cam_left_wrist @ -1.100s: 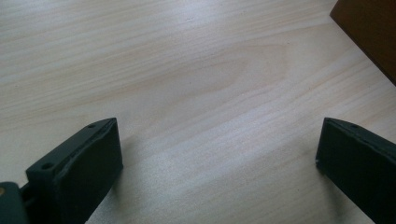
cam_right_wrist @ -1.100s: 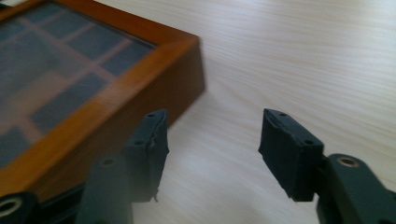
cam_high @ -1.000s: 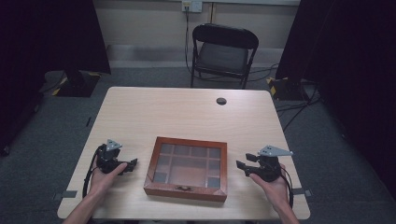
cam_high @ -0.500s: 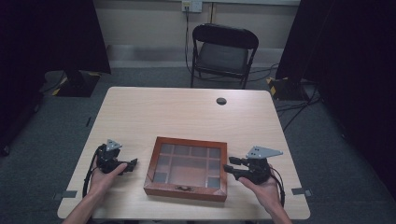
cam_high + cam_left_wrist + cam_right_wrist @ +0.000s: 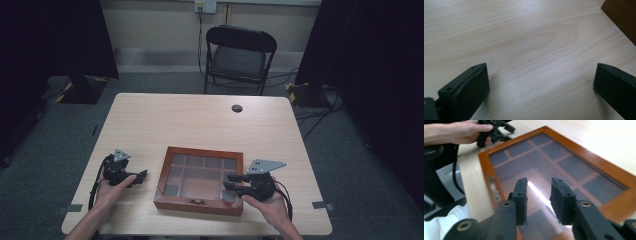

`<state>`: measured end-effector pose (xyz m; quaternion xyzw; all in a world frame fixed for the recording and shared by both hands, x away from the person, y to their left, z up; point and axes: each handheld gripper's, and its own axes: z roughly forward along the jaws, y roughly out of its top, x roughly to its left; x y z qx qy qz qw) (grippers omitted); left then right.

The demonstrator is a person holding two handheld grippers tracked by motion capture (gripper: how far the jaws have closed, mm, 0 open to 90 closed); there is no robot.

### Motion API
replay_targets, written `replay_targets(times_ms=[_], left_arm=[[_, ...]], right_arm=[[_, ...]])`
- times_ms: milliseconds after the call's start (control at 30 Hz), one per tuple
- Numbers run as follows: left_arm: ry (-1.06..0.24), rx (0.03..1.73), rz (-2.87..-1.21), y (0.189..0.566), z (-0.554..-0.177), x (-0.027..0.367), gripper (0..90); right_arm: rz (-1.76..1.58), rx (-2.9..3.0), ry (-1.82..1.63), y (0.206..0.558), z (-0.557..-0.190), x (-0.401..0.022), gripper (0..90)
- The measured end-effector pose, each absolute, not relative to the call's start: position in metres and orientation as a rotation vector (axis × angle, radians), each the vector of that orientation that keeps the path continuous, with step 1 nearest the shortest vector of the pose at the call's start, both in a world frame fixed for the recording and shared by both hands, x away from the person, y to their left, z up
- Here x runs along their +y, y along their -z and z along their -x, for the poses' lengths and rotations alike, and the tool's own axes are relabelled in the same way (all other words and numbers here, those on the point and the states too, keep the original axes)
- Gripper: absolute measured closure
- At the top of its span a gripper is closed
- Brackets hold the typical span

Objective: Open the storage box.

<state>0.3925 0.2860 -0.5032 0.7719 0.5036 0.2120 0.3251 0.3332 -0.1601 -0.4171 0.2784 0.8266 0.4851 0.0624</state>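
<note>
right tongs (image 5: 538, 195) closing, nothing between, above glass-lidded box (image 5: 172, 200); left tongs (image 5: 541, 82) released on pale wooden table (image 5: 200, 120).

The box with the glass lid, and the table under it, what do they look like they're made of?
The compartment box looks like reddish-brown varnished wood: glossy frame, with a clear pane, glass or plastic, reflecting light over the dividers. Its small clasp seems metal. The table shows pale wood grain, possibly laminate.

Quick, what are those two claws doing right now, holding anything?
Left claw: open wide, empty, above the bare table.
Right claw: jaws just been closing, a narrow gap left, nothing between them, above the glass-lidded wooden box.
</note>
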Motion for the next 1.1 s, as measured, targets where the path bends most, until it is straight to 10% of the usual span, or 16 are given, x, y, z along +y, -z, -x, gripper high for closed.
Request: replay_targets(times_ms=[1100], left_arm=[[-0.543, 1.305, -2.032, 0.503, -0.394, 0.287, 0.0]], right_arm=[[-0.563, 2.782, -1.404, 0.439, -0.326, -0.082, 78.2]])
